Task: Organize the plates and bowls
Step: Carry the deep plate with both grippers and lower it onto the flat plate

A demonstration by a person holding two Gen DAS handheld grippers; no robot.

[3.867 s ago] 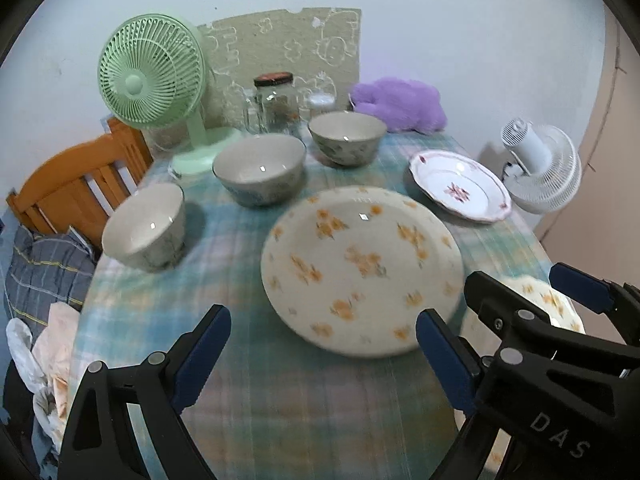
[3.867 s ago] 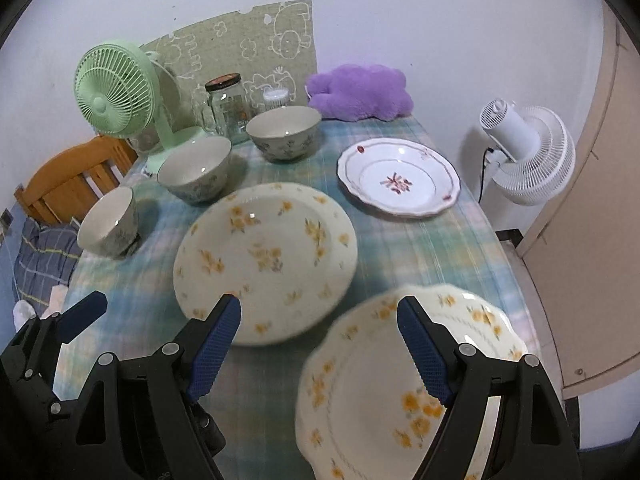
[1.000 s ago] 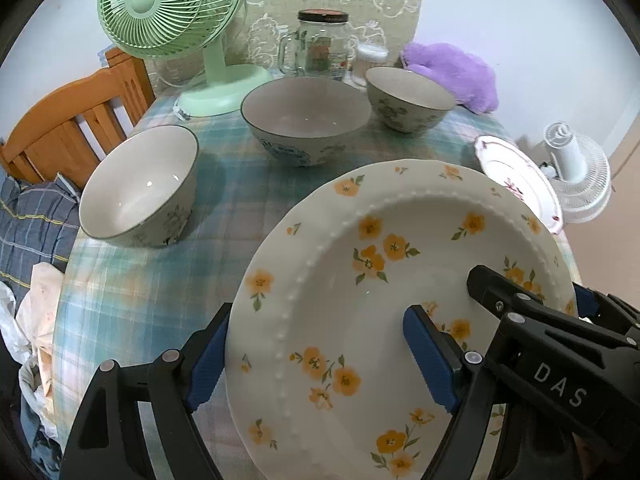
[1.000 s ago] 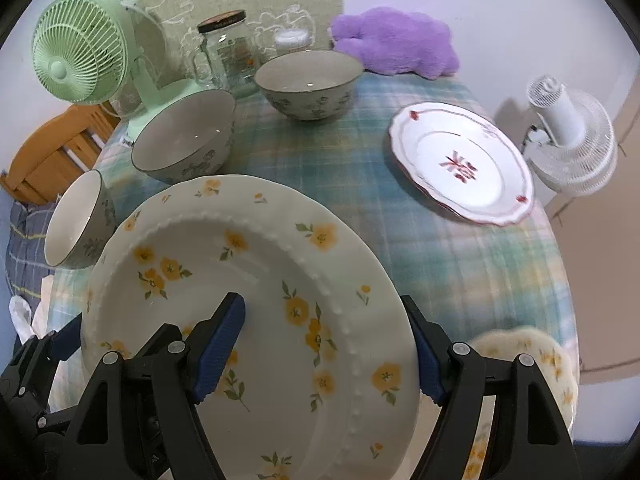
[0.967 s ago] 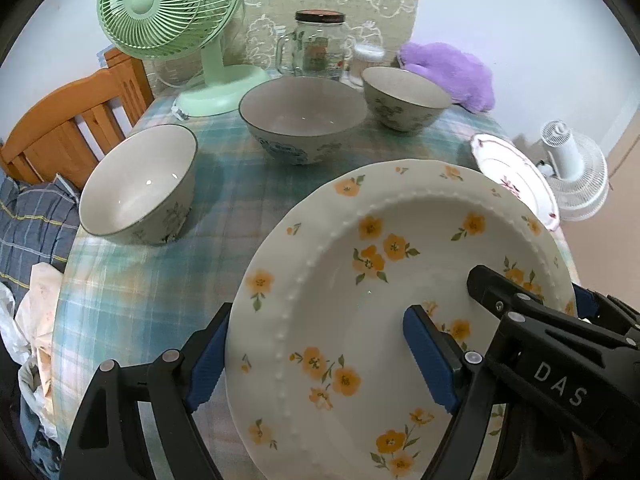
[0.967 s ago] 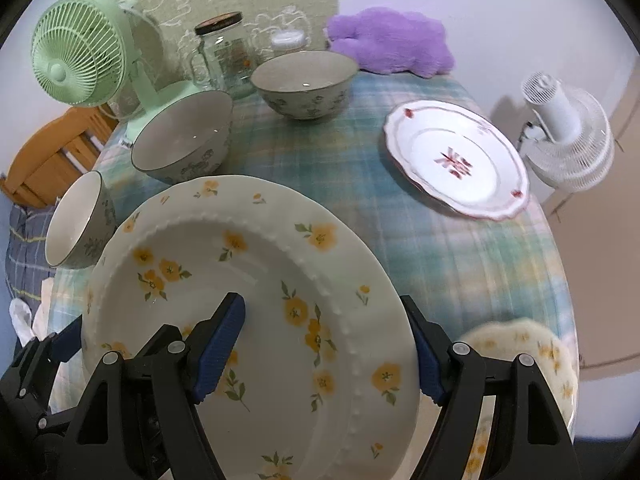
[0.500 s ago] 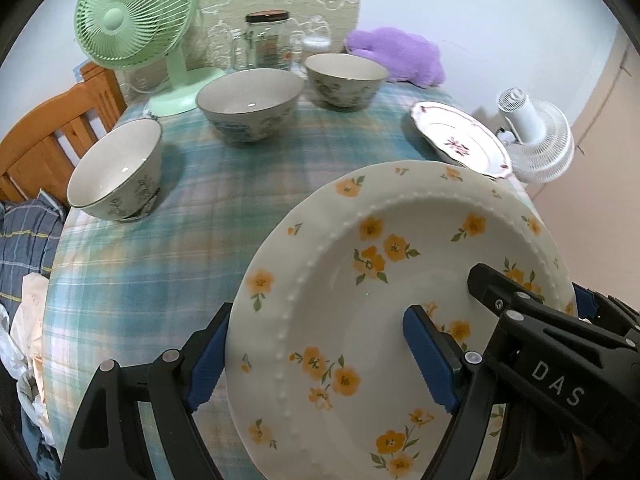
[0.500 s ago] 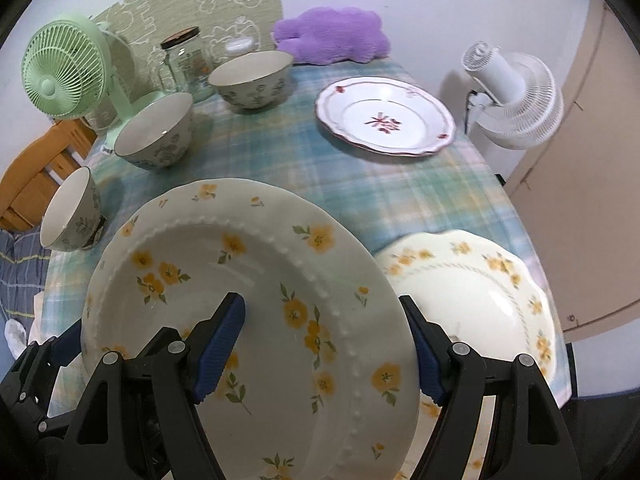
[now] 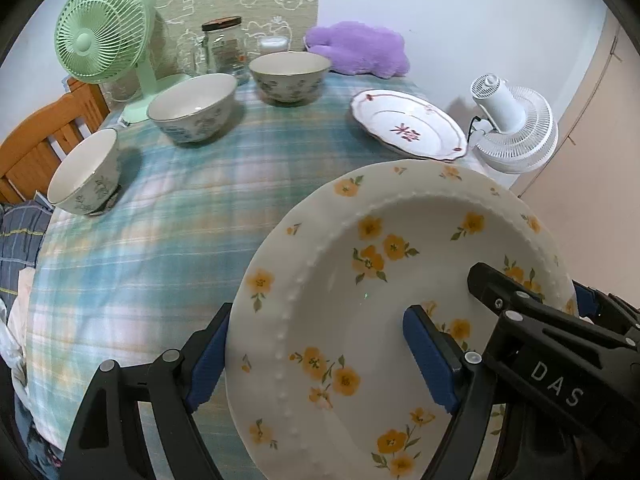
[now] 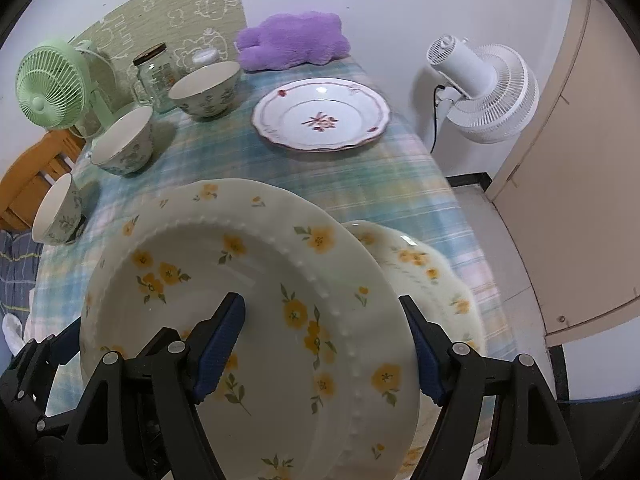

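Both grippers hold the big plate (image 9: 400, 280) off the table, one on each side. Left gripper (image 9: 320, 364): its fingers straddle the plate's left rim, one pad under the edge, one on the inner face. Right gripper (image 10: 324, 344) does the same on the right rim. Whether the pads press the rim or just bracket it I cannot tell, but the plate rides with both, so a real two-sided grip is likely.

Change: about four seconds ago this plate lay flat mid-table with both grippers empty and wide apart. A second ago it was already lifted. Since then it has swung right and now overlaps the scalloped plate (image 10: 432, 276) at the near right table edge, seen only from the right wrist. Its height above that plate cannot be judged.

Meaning: probably stacking the big plate on the scalloped one; next is lower and let go.

Farther: tablecloth (image 9: 160, 240) bare where the plate was. Small bowl (image 9: 86, 172) left, two bowls (image 9: 192, 106) (image 9: 290, 76) behind, red plate (image 9: 408, 128) right, all untouched. Rear: green fan (image 9: 100, 32), jar (image 9: 224, 44), purple plush (image 9: 360, 48).
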